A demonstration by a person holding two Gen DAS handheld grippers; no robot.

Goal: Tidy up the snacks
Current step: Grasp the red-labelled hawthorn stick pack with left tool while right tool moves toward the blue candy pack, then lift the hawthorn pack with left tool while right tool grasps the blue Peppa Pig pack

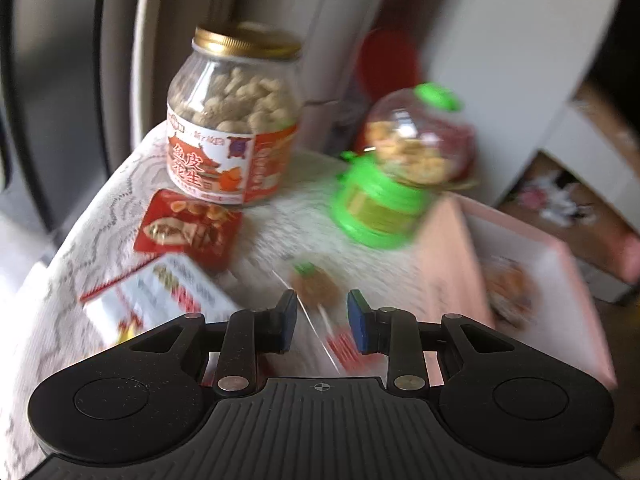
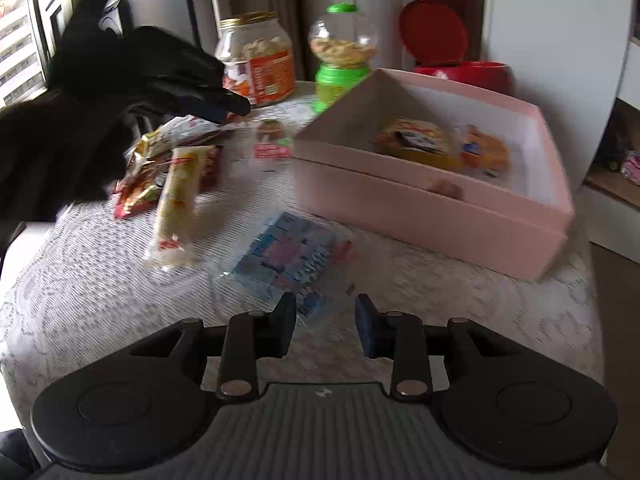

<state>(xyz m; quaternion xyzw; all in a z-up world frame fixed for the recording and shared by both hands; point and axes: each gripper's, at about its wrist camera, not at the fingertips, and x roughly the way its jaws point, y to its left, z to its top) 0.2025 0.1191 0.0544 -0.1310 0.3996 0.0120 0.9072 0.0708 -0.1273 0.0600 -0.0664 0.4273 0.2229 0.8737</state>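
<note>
- The right gripper (image 2: 325, 326) hovers low over the lace tablecloth (image 2: 100, 300), its jaws parted and holding nothing.
- The left gripper (image 1: 322, 322) is likewise spread, with a clear-wrapped snack (image 1: 316, 286) lying between and just beyond its fingertips; the blur hides whether either pad touches it.
- In the right wrist view, that left gripper (image 2: 224, 106) appears as a dark shape held by a black-gloved hand (image 2: 132, 64), reaching over the loose snacks on the left.
- Just ahead of the right gripper lies one blue packet (image 2: 286, 260), flat on the cloth.
- Left of it lies one long pale yellow packet (image 2: 176, 204), tilted, its far end resting on a small heap of red and gold wrappers (image 2: 140, 184); their count is unclear.
- Seen from the left wrist, one red packet (image 1: 190, 230) and one white packet with red print (image 1: 168, 292) lie near the left fingers.
- One pink box (image 2: 420, 216) stands open to the right, holding two orange-yellow packets: one (image 2: 416, 140) toward its middle, one (image 2: 482, 150) beside it.
- At the far edge stand one gold-lidded peanut jar (image 1: 234, 120) and one green candy dispenser (image 1: 396, 164), side by side.
- Beyond the table sits one red bin (image 2: 452, 52), lid raised.
</note>
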